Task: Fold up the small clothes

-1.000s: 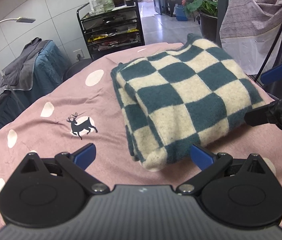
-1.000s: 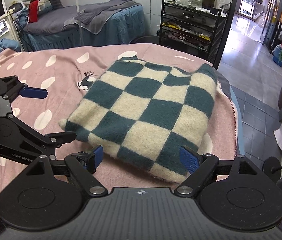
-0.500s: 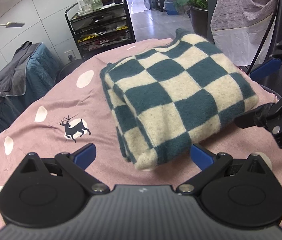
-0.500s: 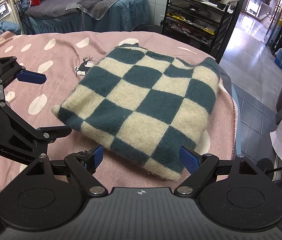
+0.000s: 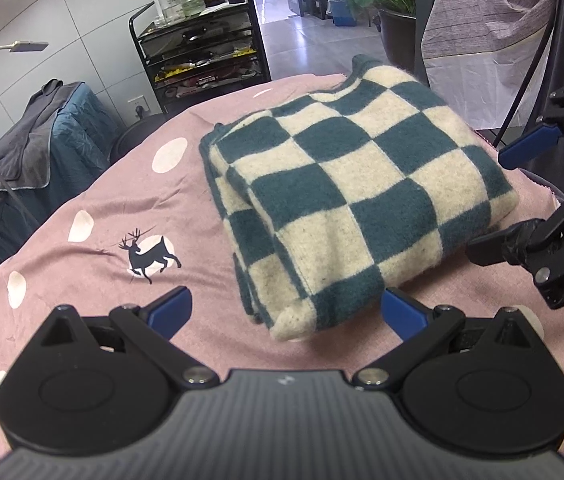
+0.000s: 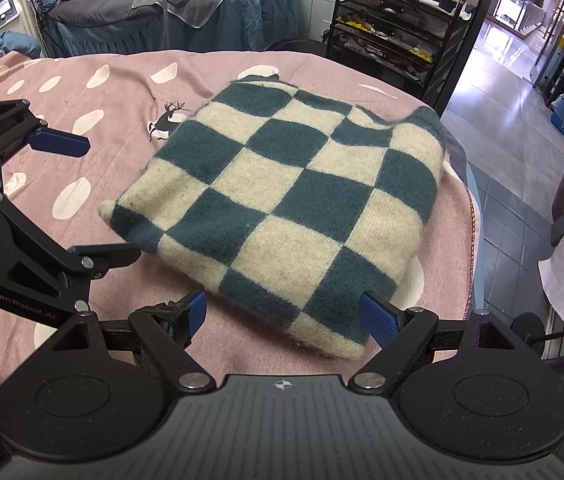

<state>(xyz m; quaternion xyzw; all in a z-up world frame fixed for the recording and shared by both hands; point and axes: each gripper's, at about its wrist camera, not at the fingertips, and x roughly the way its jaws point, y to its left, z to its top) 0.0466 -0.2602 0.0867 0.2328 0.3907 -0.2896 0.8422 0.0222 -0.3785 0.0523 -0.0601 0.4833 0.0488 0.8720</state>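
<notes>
A green-and-cream checked knit garment (image 5: 346, 196) lies folded in a thick rectangle on the pink spotted sheet (image 5: 94, 248). Its near corner sits just ahead of my left gripper (image 5: 286, 310), which stands open with nothing between its blue-padded fingers. In the right wrist view the same garment (image 6: 290, 208) fills the middle, and my right gripper (image 6: 282, 314) is open and empty at its near edge. Each gripper shows in the other's view: the right gripper (image 5: 494, 204) at the garment's right side, the left gripper (image 6: 110, 200) at its left corner.
A black trolley (image 5: 198, 52) with bottles stands beyond the bed, and a blue-draped couch (image 6: 170, 16) with grey towels lies behind. The sheet's right edge (image 6: 472, 216) drops to a tiled floor. A covered rack (image 5: 494, 16) stands at the far right.
Both grippers have drawn back a little from the folded garment and lifted slightly; the garment itself lies where it was. Both stay open.
</notes>
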